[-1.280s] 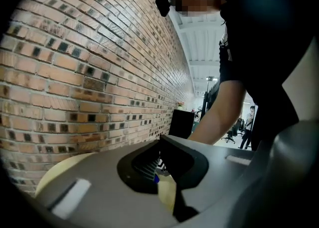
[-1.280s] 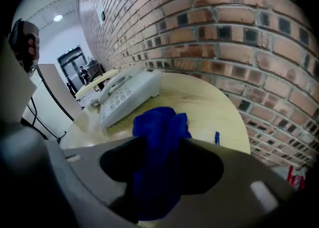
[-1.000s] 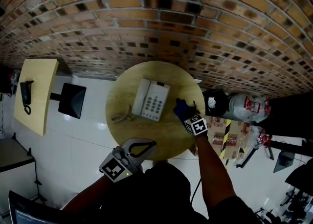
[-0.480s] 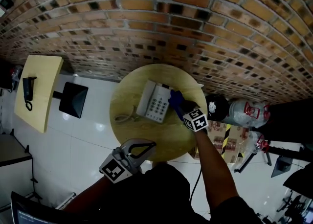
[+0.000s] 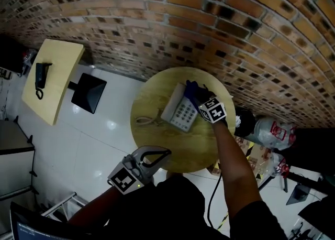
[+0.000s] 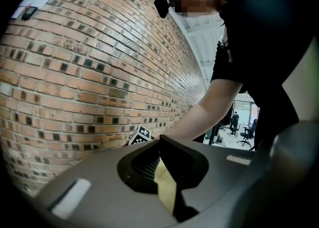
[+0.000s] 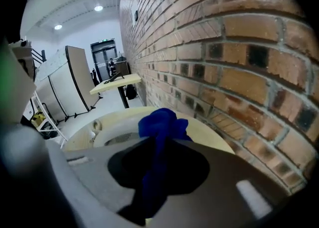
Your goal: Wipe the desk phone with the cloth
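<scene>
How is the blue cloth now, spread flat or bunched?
Bunched: the blue cloth is a crumpled wad pinched in the right gripper.

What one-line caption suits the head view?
Right hand-held gripper holds a blue cloth over the white desk phone on a round table.

The right gripper (image 5: 200, 97) has swung in off the bare tabletop (image 5: 157, 144) — its blue cloth (image 5: 190, 89) now over the phone's (image 5: 180, 112) far end.

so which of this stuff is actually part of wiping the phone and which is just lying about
In the job: white desk phone; blue cloth; right gripper, jaws shut on the cloth; round table.
Just about: left gripper, idle; side table with a black phone; black square panel; plastic bag.
</scene>
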A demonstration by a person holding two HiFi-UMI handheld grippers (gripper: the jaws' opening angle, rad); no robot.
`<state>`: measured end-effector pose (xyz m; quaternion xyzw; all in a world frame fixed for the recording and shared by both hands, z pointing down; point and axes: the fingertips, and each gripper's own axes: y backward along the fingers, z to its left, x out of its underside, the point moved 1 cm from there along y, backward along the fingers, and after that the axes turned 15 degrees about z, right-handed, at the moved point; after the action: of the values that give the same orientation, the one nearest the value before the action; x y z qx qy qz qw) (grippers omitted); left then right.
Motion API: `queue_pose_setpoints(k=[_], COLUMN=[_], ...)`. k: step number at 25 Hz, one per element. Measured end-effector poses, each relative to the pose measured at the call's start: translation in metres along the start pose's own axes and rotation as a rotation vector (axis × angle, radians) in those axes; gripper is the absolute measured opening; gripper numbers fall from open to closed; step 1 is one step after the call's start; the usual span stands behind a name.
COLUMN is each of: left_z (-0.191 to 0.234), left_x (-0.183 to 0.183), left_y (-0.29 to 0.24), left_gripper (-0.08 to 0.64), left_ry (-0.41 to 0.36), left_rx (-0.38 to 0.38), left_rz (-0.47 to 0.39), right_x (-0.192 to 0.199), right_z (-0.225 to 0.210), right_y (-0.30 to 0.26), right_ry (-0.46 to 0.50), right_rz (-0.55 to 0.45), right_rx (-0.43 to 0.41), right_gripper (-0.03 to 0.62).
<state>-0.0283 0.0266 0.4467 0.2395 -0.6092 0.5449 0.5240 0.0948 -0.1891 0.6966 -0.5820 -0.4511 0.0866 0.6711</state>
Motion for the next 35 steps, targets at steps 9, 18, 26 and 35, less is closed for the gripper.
queue_pose_setpoints(k=[9,18,26,35], left_z=[0.007,0.008,0.012,0.024], left_x=[0.008,0.005,0.009,0.016], left_y=[0.012,0.012,0.022,0.041], left_gripper=[0.002,0.002,0.002,0.002], left_ry=[-0.001,-0.086,0.019,0.12], left_rx=[-0.022,0.005,-0.012,-0.06], left_rz=[-0.009,-0.008,-0.013,-0.023], right_x=[0.031,0.083,0.032,-0.064], right_z=[0.087,0.205,0.135,0.029], right_y=[-0.019,-0.035,0.005,0.012], right_ry=[0.076,0.149,0.082,0.077], right_rz=[0.05,0.131,-0.024,-0.084], right_rx=[-0.14,-0.293,-0.176,-0.037], right_gripper=[0.066,0.066,0.066,0.066])
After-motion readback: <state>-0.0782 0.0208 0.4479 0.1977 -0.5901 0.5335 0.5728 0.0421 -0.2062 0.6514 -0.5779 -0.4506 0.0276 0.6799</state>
